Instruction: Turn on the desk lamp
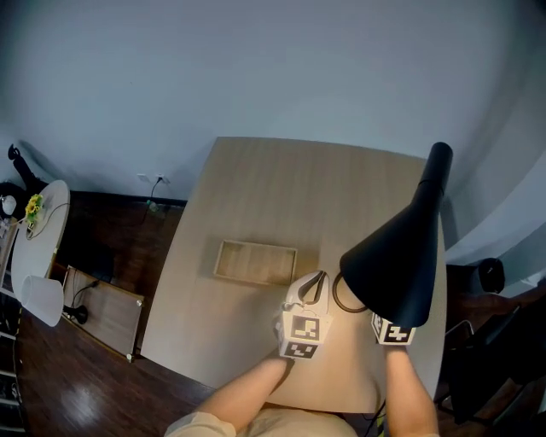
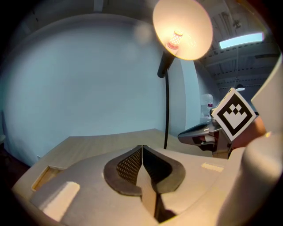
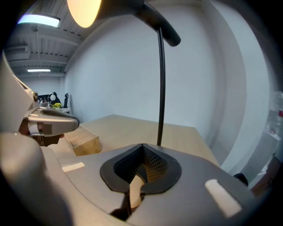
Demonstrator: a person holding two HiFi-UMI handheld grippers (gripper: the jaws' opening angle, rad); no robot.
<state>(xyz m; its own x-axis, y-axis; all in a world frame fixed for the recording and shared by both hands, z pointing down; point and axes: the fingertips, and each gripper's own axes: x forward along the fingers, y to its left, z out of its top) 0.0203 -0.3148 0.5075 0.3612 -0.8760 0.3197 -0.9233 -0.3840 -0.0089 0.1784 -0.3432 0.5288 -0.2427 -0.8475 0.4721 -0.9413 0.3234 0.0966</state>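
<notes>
The black desk lamp (image 1: 394,263) stands at the table's right side, its shade hanging over my grippers. Seen from below, the shade (image 2: 181,27) glows and the bulb (image 2: 175,40) is lit; it glows in the right gripper view too (image 3: 86,11). The thin stem (image 2: 166,110) (image 3: 161,88) rises just beyond both sets of jaws. A round base (image 1: 343,295) shows under the shade. My left gripper (image 1: 318,279) (image 2: 142,148) is shut and holds nothing, left of the base. My right gripper (image 3: 142,146) is shut and empty too; only its marker cube (image 1: 392,331) shows beneath the shade.
A shallow wooden tray (image 1: 255,262) (image 3: 84,142) lies on the light wood table (image 1: 281,188), just left of the left gripper. The table's right edge is close to the lamp. A blue wall runs behind; dark floor and a white round table (image 1: 38,239) lie far left.
</notes>
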